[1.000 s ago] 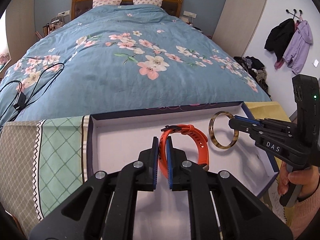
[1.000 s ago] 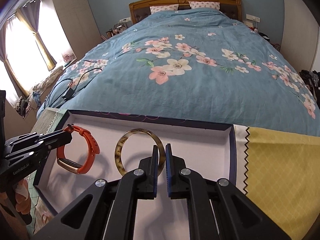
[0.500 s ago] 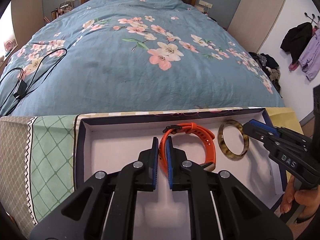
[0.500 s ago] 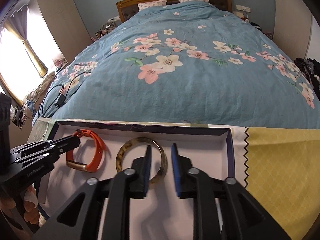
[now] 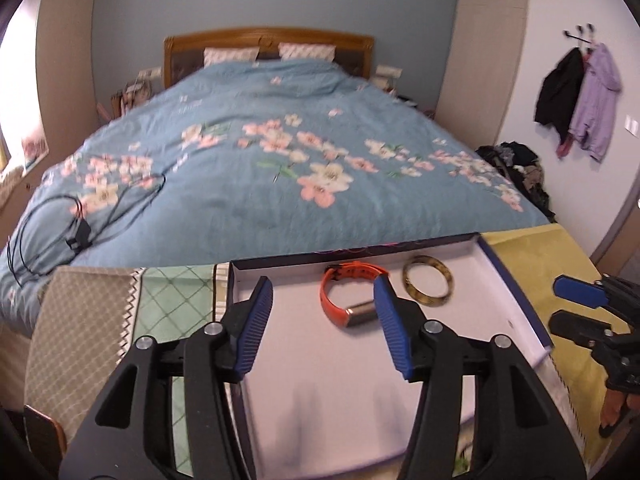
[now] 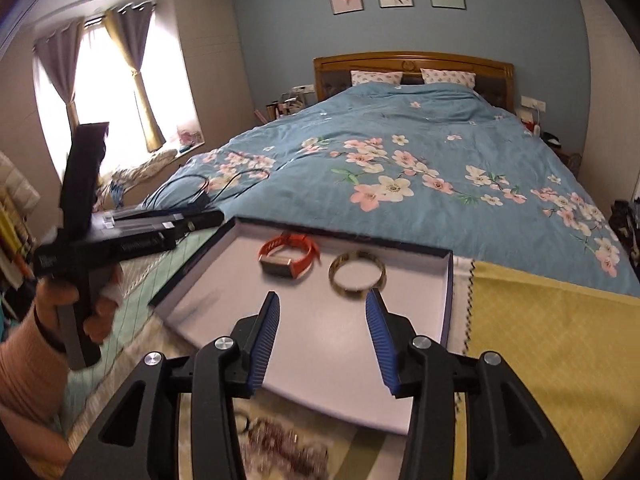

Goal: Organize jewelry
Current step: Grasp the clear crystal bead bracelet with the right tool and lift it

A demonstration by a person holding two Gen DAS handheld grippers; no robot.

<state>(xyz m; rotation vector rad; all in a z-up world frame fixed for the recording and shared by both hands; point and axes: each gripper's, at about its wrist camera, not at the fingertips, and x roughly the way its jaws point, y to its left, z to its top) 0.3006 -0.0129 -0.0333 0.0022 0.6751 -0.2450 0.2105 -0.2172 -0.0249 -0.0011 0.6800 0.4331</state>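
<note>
An orange wristband (image 5: pixel 347 298) with a metal piece lies in the shallow white box (image 5: pixel 440 344) at its far side. A tortoiseshell bangle (image 5: pixel 428 285) lies to its right. Both also show in the right wrist view, the wristband (image 6: pixel 289 259) and the bangle (image 6: pixel 357 273) in the box (image 6: pixel 224 292). My left gripper (image 5: pixel 323 322) is open and empty, raised just short of the wristband. My right gripper (image 6: pixel 322 337) is open and empty, pulled back above the box's near part; it also shows in the left wrist view (image 5: pixel 576 310).
The box rests on green (image 5: pixel 180 292) and yellow (image 6: pixel 552 360) patterned cloths at the foot of a blue floral bed (image 5: pixel 280 160). A black cable (image 5: pixel 80 216) lies on the bed. More jewelry (image 6: pixel 280 448), blurred, lies in front of the box.
Both grippers have opened, let go of the wristband and the bangle, and drawn back and up. The two pieces now lie in the box.
</note>
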